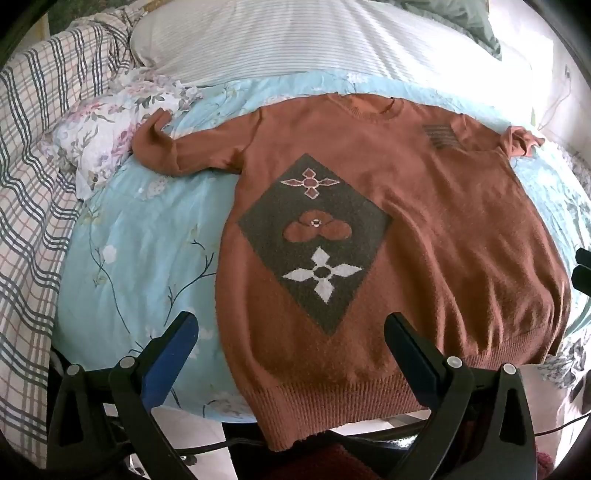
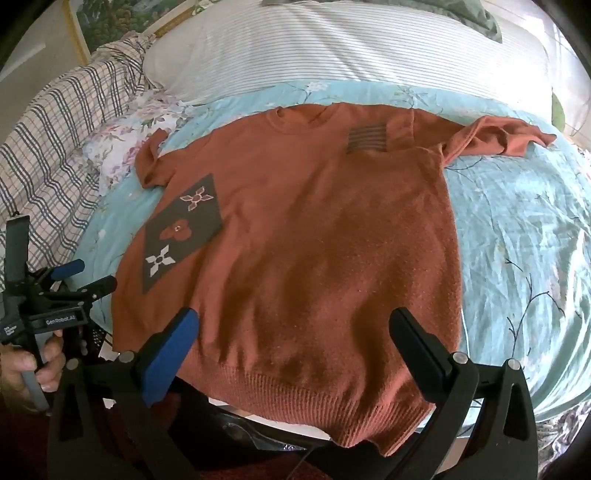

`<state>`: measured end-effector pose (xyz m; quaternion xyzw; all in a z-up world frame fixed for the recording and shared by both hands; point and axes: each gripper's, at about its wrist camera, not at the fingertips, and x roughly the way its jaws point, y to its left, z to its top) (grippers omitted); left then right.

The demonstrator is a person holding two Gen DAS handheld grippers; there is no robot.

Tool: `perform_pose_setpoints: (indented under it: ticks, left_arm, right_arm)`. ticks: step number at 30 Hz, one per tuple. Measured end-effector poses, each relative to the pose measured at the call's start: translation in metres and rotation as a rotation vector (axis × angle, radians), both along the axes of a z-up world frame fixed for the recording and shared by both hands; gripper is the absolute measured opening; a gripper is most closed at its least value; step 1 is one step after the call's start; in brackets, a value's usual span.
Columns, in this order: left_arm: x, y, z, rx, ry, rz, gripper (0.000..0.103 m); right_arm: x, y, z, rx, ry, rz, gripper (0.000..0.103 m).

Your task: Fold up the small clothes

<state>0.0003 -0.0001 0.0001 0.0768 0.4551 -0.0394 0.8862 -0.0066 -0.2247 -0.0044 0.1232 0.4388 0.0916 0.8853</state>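
A rust-orange sweater (image 1: pixel 424 206) lies flat, front up, on a light blue floral bedsheet (image 1: pixel 140 251). It has a dark diamond patch (image 1: pixel 314 240) with flower motifs. Both sleeves are spread out, one bunched at the left (image 1: pixel 166 147), one at the far right (image 2: pixel 498 136). Its ribbed hem (image 1: pixel 332 402) hangs over the bed's near edge. My left gripper (image 1: pixel 290 319) hovers open above the hem's left part with nothing between its fingers. My right gripper (image 2: pixel 295 314) hovers open over the sweater (image 2: pixel 314 240) near the hem's right part. The left gripper (image 2: pixel 94 277) also shows beside the sweater's left edge, held by a hand (image 2: pixel 44 369).
A white striped pillow (image 1: pixel 295 40) lies across the back. A plaid blanket (image 1: pixel 33 184) and a floral pillow (image 1: pixel 107 125) sit at the left. A green cushion (image 2: pixel 472 18) is at the far right. Bare sheet (image 2: pixel 524 240) lies right of the sweater.
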Motion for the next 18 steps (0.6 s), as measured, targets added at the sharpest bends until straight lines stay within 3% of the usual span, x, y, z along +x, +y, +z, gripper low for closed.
perform_pose_setpoints:
  ticks: [18]
  left_arm:
    - [0.0054, 0.0036, -0.0067, 0.009, 0.006, 0.002, 0.101]
  right_arm:
    - [0.0031, 0.0013, -0.0009, 0.019, -0.006, 0.01, 0.103]
